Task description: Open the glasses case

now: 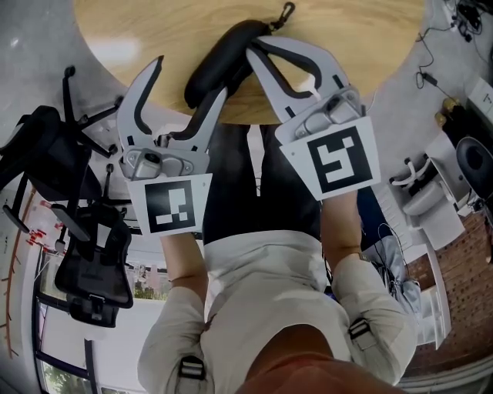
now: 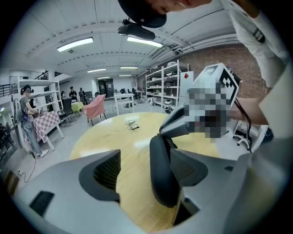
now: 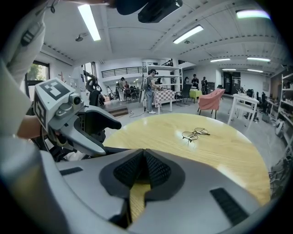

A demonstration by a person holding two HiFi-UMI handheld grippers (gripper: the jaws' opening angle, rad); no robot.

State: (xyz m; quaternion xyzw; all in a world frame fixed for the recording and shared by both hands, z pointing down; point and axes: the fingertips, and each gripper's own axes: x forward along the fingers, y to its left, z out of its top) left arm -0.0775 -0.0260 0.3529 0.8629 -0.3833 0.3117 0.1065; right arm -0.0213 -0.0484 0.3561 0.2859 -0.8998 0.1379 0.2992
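A black glasses case (image 1: 223, 60) lies at the near edge of the round wooden table (image 1: 154, 31). My left gripper (image 1: 191, 75) is open around it. In the left gripper view the case (image 2: 162, 169) rests against the right jaw, and the left jaw stands apart from it. My right gripper (image 1: 254, 48) is shut, with its tips at the case's end by the carabiner (image 1: 286, 11). The right gripper view shows its pads (image 3: 158, 171) pressed together; I cannot see anything pinched between them.
A pair of wire-framed glasses (image 3: 194, 134) lies farther out on the table. Black office chairs (image 1: 85, 254) stand on the floor at the left, and a white chair (image 1: 420, 192) at the right. Shelves, a pink chair and people are far behind.
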